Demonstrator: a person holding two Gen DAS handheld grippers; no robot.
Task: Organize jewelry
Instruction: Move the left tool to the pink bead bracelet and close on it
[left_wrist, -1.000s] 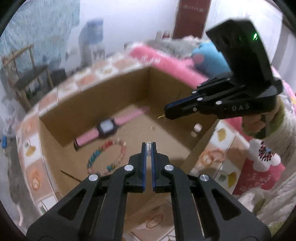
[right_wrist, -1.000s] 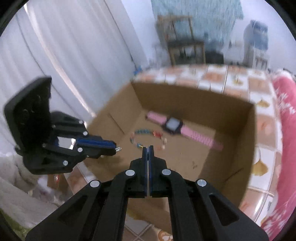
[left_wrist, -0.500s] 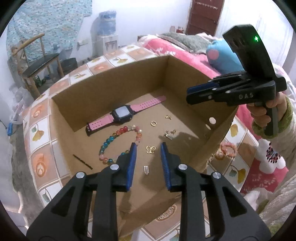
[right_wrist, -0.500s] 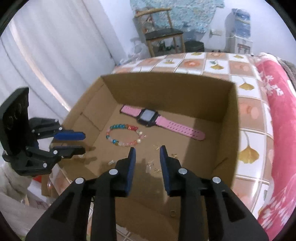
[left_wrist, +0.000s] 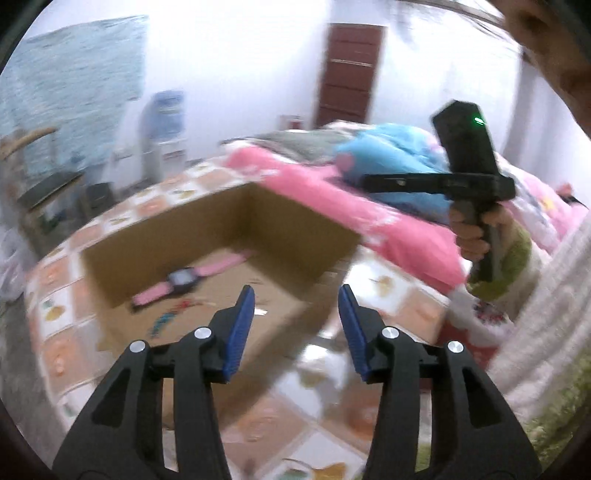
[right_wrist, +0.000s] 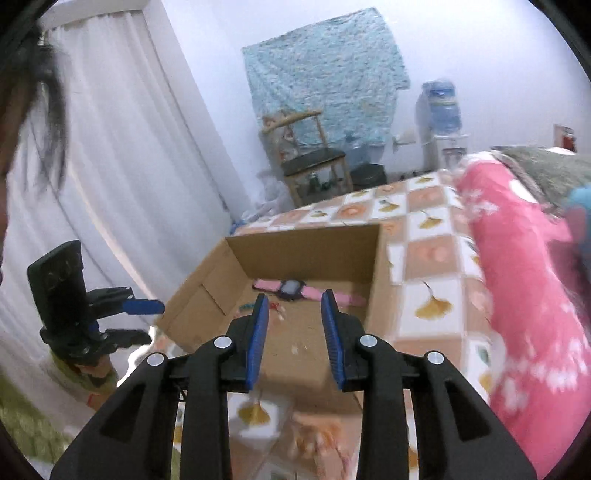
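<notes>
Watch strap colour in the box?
Pink strap, dark face; clearest in the right wrist view.

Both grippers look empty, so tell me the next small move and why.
Probably bring the left gripper back down toward the box. Its fingers, which have just been opening, hold nothing, as does the right gripper; the watch and bracelet already lie inside.

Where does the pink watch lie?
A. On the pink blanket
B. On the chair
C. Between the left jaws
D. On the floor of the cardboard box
D: the watch lies flat on the floor of the box, with both sets of jaws open and empty above it.
</notes>
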